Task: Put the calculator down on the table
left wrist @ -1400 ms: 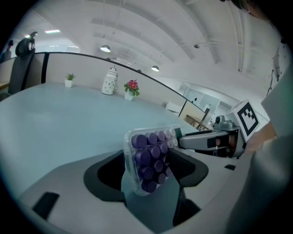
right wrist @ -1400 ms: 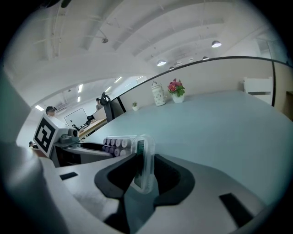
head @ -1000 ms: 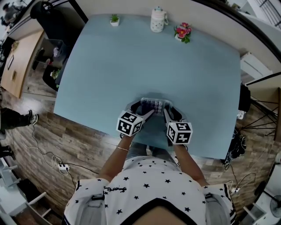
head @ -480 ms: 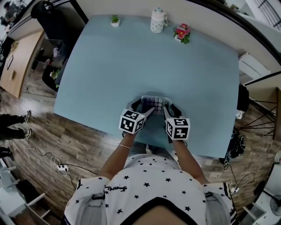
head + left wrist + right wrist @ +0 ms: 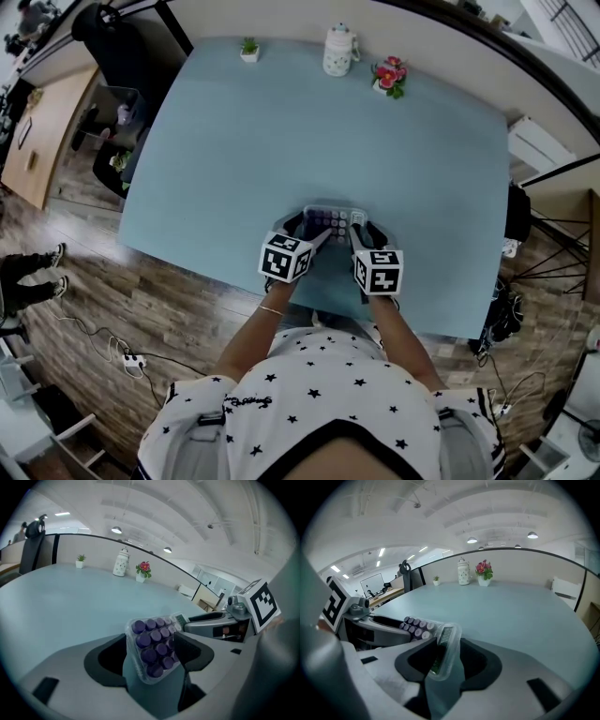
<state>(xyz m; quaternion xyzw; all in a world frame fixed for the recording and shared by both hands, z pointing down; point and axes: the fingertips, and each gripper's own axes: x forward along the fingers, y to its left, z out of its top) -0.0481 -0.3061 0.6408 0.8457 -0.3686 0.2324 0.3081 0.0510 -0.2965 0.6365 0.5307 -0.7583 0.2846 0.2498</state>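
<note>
A calculator [image 5: 330, 222] with purple keys, in a clear cover, sits between both grippers over the near part of the light blue table [image 5: 309, 131]. My left gripper [image 5: 309, 232] is shut on its keypad end [image 5: 154, 646], which tilts upward between the jaws. The jaws of my right gripper [image 5: 361, 234] are opening. The calculator's display end [image 5: 443, 648] stands between them with a gap on its right side. I cannot tell whether the calculator rests on the table.
At the table's far edge stand a small green plant [image 5: 249, 47], a white jar [image 5: 340, 49] and a pot of pink flowers [image 5: 390, 75]. The table's front edge runs just under the grippers. A black chair [image 5: 122, 37] stands at the far left.
Both grippers and the calculator stay almost in place. The right gripper's cube has shifted slightly toward the table and rolled a little.
</note>
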